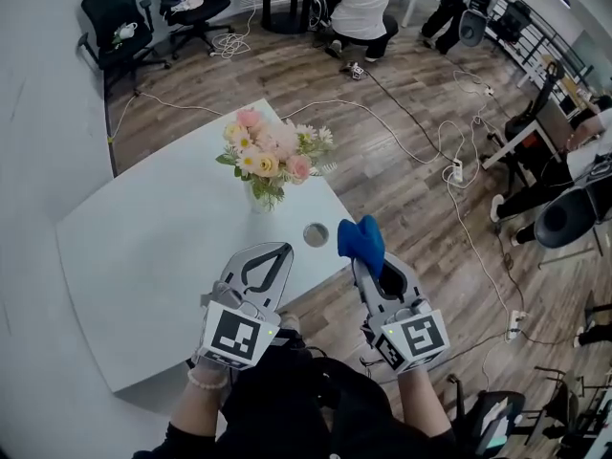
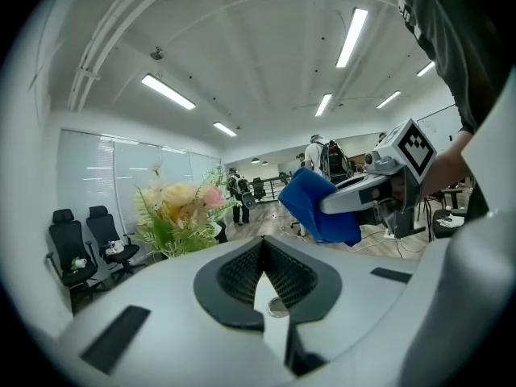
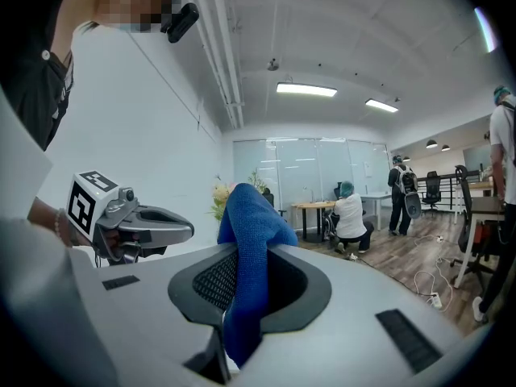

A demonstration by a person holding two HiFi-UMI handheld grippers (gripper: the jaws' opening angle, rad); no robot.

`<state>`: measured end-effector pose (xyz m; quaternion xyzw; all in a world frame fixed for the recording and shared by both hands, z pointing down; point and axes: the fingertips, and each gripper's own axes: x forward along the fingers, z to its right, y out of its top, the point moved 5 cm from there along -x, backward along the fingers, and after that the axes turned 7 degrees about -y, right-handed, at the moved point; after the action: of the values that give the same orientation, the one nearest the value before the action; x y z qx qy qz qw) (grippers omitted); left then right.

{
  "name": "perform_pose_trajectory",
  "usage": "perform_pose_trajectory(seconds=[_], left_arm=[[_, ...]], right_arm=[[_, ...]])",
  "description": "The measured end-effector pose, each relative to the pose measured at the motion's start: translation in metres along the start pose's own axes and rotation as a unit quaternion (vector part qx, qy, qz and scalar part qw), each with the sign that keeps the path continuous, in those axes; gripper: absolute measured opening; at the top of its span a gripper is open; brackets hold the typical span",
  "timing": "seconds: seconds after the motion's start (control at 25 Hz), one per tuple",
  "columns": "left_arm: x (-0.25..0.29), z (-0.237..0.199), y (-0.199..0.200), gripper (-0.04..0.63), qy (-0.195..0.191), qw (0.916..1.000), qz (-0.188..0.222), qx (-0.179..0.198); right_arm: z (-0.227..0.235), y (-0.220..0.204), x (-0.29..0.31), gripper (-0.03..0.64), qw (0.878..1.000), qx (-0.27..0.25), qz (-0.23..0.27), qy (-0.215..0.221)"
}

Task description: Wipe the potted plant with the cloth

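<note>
We judge the step in hand to be the approach: the cloth is gripped and the wiping has not begun. The right gripper [image 3: 242,276] is clamped on the blue cloth [image 1: 361,240], which fills the gap between its jaws and bunches out past their tips. The left gripper [image 1: 285,248] has its jaws together with nothing between them, and it hovers over the near part of the white table [image 1: 134,256], beside the right one.

The potted plant [image 1: 270,156], a bunch of pink, yellow and white flowers in a small vase, stands near the far corner of the table, well apart from both grippers. A round hole [image 1: 316,234] in the tabletop lies between it and the cloth.

To do this well, we should lead with the loose bunch of cloth, not the hard jaw tips, and keep the clamp firm so the cloth does not slip out. The vase looks light and narrow, so we stroke gently along the leaves and petals from the stems outward and avoid pushing sideways toward the table edge. The left gripper could rest against the vase to steady it.

The plant stands upright, its long axis vertical, blooms up and vase down. The cloth's long axis runs along the right gripper, with its free end pointing forward toward the plant
</note>
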<state>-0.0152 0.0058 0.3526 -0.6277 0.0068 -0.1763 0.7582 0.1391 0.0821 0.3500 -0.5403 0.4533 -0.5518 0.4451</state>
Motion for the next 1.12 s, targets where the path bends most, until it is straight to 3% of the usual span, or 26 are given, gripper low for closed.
perform_pose_trajectory(seconds=[0.6,0.76,0.92,1.12], left_arm=[[0.004,-0.042,-0.023,0.014,0.033,0.9989,-0.009,-0.032],[-0.003,-0.052,-0.031,0.014,0.053,0.9973,-0.008,-0.051],[-0.01,-0.061,-0.038,0.014,0.067,0.997,-0.002,-0.038],[-0.019,-0.074,-0.046,0.015,0.099,0.994,0.0,-0.047]], right_arm=[[0.01,-0.002,0.05,0.08,1.0,-0.003,-0.014,0.009],[0.009,-0.008,0.056,0.08,1.0,-0.009,-0.026,0.011],[0.01,-0.016,0.058,0.08,0.999,-0.007,-0.038,0.008],[0.009,-0.021,0.063,0.08,0.999,-0.008,-0.047,0.014]])
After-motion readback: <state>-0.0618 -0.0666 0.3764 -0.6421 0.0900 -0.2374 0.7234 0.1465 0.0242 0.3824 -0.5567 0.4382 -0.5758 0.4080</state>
